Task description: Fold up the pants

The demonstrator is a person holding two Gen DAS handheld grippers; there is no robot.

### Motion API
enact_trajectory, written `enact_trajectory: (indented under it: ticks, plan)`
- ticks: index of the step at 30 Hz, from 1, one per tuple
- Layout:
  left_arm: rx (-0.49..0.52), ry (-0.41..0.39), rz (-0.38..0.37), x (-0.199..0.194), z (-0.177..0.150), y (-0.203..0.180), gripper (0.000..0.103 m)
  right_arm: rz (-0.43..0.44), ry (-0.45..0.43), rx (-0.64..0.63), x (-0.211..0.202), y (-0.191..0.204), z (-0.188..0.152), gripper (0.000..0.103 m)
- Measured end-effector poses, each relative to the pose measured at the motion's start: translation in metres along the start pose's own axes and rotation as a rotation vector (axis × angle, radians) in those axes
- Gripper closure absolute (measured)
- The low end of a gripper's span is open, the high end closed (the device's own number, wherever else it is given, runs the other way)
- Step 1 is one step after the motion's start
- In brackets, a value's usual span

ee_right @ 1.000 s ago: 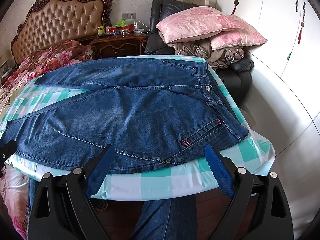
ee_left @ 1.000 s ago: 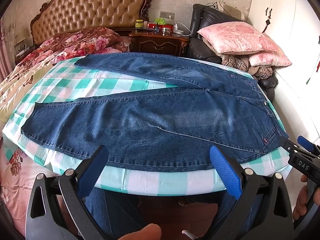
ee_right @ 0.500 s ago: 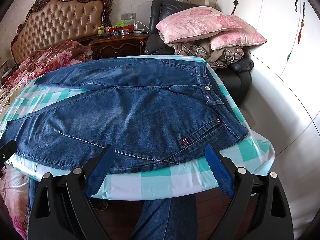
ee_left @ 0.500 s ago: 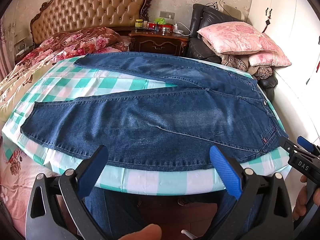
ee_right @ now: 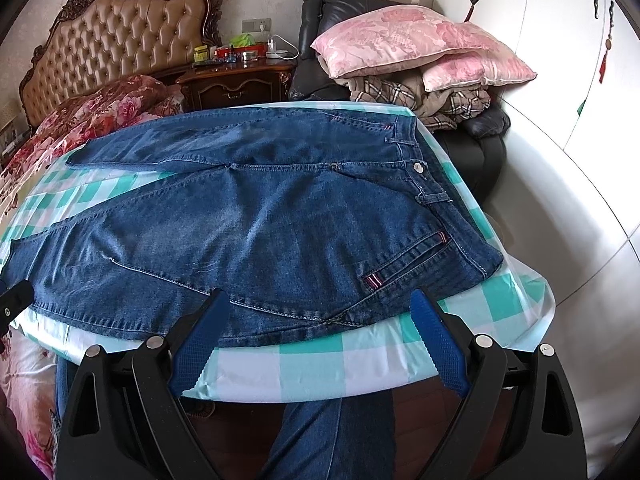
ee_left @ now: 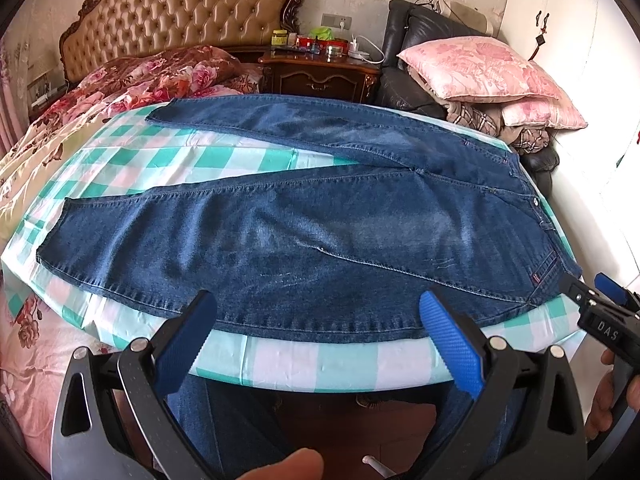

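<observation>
1. Two grippers hover level at the near table edge: we see the left gripper with jaws wide, holding nothing.
2. Our right gripper also gapes wide and empty.
3. Just beyond both jaws, blue jeans lie flat on the checked tablecloth, legs spread apart.
4. Below the jaws, the person's hand is cut off at frame edge.

Your left gripper hangs at the table's near edge, jaws wide apart, gripping nothing. Jeans lie flat on the checked cloth, 2 legs spread toward the left edge. Your right gripper sits by the near-right corner, beside the waistband.
</observation>
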State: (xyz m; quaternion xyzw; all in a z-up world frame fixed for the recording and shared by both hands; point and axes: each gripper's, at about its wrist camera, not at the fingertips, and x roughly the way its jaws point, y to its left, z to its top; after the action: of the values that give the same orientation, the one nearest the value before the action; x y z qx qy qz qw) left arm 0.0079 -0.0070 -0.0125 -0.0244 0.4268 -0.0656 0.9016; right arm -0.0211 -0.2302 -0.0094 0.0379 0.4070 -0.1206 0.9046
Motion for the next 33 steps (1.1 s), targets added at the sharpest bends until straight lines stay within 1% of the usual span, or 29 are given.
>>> enact_trajectory:
  ticks: [1,3,4,5,6,7,8,10,11,12,13,14,15,16,17,19,20,22,25,26,27,28,29,30,31,33]
  plan:
    - [0.000,0.006,0.000,0.003,0.001,0.000,0.002,0.019,0.011,0.015,0.004,-0.005,0.004,0.015]
    - [0.004,0.021,0.003,0.009,0.003,0.001,0.002,0.074,0.037,0.062,0.015,-0.022,0.022,0.015]
    - [0.006,0.028,0.005,0.012,0.005,0.002,0.002,0.119,0.051,0.105,0.026,-0.040,0.040,0.015]
    - [0.005,0.036,0.006,0.016,0.008,0.004,0.002,0.142,0.059,0.140,0.037,-0.055,0.055,0.015]
    - [0.002,0.039,0.010,0.019,0.011,0.005,0.002,0.137,0.068,0.164,0.051,-0.071,0.073,0.015]
    - [0.001,0.040,0.015,0.020,0.013,0.006,0.002,0.107,0.078,0.173,0.071,-0.090,0.098,0.015]
    - [0.001,0.040,0.023,0.024,0.017,0.008,0.002,0.103,0.091,0.170,0.092,-0.107,0.121,0.015]
    - [-0.004,0.043,0.035,0.030,0.023,0.010,0.002,0.134,0.117,0.182,0.129,-0.133,0.158,0.015]
    - [-0.005,0.047,0.039,0.033,0.025,0.011,0.002,0.148,0.137,0.186,0.154,-0.147,0.181,0.015]
    - [-0.008,0.056,0.050,0.040,0.028,0.013,0.002,0.144,0.153,0.183,0.175,-0.153,0.198,0.015]
    - [-0.012,0.064,0.060,0.045,0.030,0.016,0.002,0.112,0.176,0.170,0.200,-0.159,0.218,0.017]
    - [-0.020,0.077,0.073,0.053,0.031,0.019,0.002,0.100,0.191,0.167,0.217,-0.162,0.230,0.021]
    - [-0.027,0.091,0.084,0.060,0.033,0.023,0.002,0.098,0.205,0.169,0.232,-0.165,0.239,0.024]
    - [-0.032,0.100,0.093,0.065,0.033,0.025,0.002,0.107,0.217,0.178,0.248,-0.167,0.249,0.027]
    - [-0.039,0.111,0.104,0.071,0.034,0.028,0.002,0.122,0.232,0.188,0.266,-0.171,0.259,0.027]
    - [-0.059,0.137,0.131,0.085,0.036,0.037,0.002,0.103,0.245,0.186,0.298,-0.173,0.273,0.028]
    - [-0.065,0.142,0.141,0.088,0.037,0.040,0.002,0.092,0.249,0.183,0.309,-0.174,0.276,0.030]
    - [-0.079,0.150,0.162,0.097,0.041,0.047,0.002,0.075,0.271,0.186,0.332,-0.176,0.281,0.032]
    - [-0.092,0.157,0.186,0.105,0.045,0.057,0.002,0.048,0.302,0.156,0.356,-0.176,0.285,0.043]
    - [-0.096,0.159,0.195,0.108,0.047,0.060,0.002,0.049,0.299,0.150,0.361,-0.176,0.288,0.049]
    - [-0.098,0.159,0.201,0.110,0.048,0.062,0.002,0.042,0.290,0.135,0.364,-0.174,0.289,0.052]
    - [-0.100,0.160,0.205,0.112,0.049,0.065,0.002,0.031,0.283,0.119,0.364,-0.173,0.290,0.067]
    - [-0.101,0.163,0.210,0.114,0.051,0.067,0.002,0.044,0.279,0.104,0.365,-0.171,0.290,0.085]
    - [-0.103,0.163,0.213,0.116,0.053,0.069,0.002,0.043,0.271,0.100,0.363,-0.170,0.291,0.087]
    - [-0.102,0.161,0.214,0.116,0.054,0.069,0.002,0.050,0.259,0.090,0.360,-0.168,0.293,0.094]
    - [-0.093,0.143,0.222,0.117,0.062,0.072,0.001,0.056,0.204,0.056,0.342,-0.164,0.298,0.095]
